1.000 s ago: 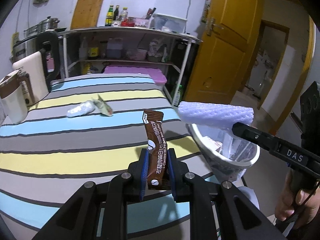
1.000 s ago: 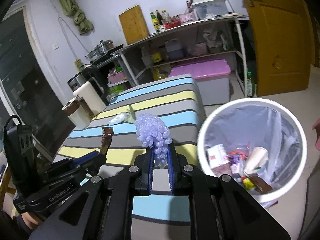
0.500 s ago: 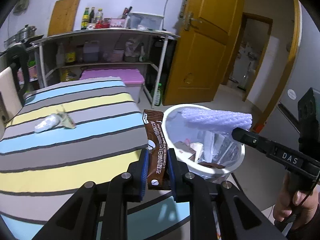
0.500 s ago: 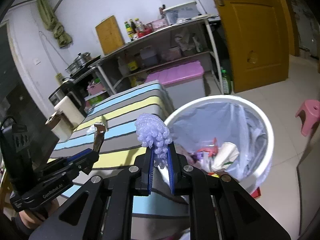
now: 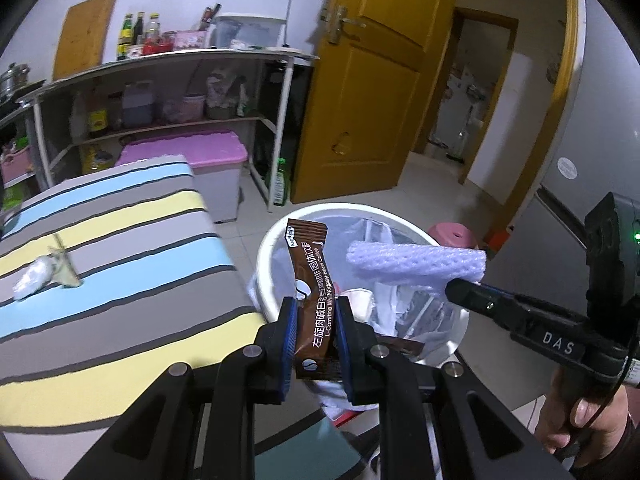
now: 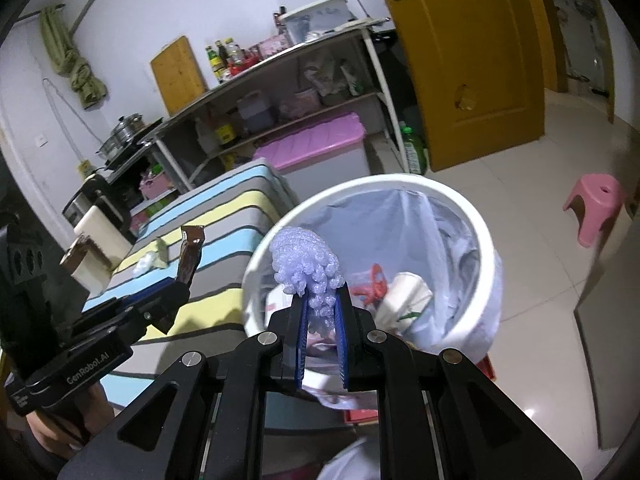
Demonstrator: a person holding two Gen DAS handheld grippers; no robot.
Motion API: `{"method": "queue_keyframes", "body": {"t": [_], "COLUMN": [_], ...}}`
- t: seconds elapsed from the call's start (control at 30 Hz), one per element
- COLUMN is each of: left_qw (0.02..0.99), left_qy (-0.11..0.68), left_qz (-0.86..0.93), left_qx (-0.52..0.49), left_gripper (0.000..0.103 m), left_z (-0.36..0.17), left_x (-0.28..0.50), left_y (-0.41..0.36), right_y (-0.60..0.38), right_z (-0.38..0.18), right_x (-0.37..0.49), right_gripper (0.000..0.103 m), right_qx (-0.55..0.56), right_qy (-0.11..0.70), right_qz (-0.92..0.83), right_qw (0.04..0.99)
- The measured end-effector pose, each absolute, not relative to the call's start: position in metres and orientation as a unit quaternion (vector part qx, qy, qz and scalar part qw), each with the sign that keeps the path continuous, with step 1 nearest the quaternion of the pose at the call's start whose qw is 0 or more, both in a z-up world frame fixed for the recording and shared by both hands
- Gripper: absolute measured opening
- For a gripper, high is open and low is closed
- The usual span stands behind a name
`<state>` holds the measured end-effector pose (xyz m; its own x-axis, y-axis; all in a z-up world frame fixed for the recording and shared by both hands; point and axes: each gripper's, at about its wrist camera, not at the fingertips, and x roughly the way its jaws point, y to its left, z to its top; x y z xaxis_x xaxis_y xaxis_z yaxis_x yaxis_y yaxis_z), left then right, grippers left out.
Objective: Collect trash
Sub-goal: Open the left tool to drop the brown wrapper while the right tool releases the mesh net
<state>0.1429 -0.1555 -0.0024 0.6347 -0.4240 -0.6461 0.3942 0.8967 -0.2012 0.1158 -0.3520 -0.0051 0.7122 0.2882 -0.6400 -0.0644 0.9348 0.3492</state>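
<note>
the left tool [image 5: 316, 322] is closed on a brown coffee sachet [image 5: 311, 280], which is pinched near its lower end between the blue pads and stands upright, its top leaning slightly toward 11 o'clock. behind the sachet, from 12 to 3 o'clock of the tool, the white bin [image 5: 266, 248] with its clear liner is seen, so the sachet is held over the bin's near rim. the right tool [image 6: 322, 318] is closed tight on a lilac foam net [image 6: 306, 264], gripped at its lower end, with the bunched part bulging above the pads. this net is held above the near left rim of the bin [image 6: 486, 248], whose opening spreads from 12 to 3 o'clock of the tool; cups and wrappers are seen lying inside. in the left wrist view the foam net [image 5: 416, 262] is seen at 3 o'clock, over the bin. on the striped desk [image 5: 120, 264], at 9 o'clock, a crumpled white wrapper [image 5: 34, 280] and a greenish scrap [image 5: 64, 268] are left touching each other, well apart from both tools.
</note>
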Motion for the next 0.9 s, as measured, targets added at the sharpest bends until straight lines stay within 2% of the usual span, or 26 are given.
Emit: {"method": "queue_keyframes", "body": {"t": [0.67,0.77,0.83,0.9], "left_qw": [0.875,0.874,0.874,0.875], "left_qy": [0.398,0.399,0.398,0.396], "left_qz": [-0.275,-0.277,-0.278,-0.278], "left_qx": [-0.009,-0.012,-0.014,-0.015], "left_gripper": [0.020,0.025,0.025,0.025], "left_z": [-0.028,-0.028,-0.027,-0.026], "left_x": [0.176,0.178,0.179,0.178], "left_y": [-0.209,-0.209,-0.208,-0.206], "right_y": [-0.379,-0.379,-0.378,-0.378], "right_z": [-0.028,-0.028,-0.027,-0.027], "right_x": [0.131,0.130,0.130,0.128], "right_gripper": [0.015,0.021,0.029,0.031], "right_qx": [0.167,0.164,0.164,0.164], "right_qy": [0.404,0.402,0.401,0.398], "right_qz": [0.066,0.066,0.066,0.066], "right_qw": [0.897,0.898,0.899,0.900]}}
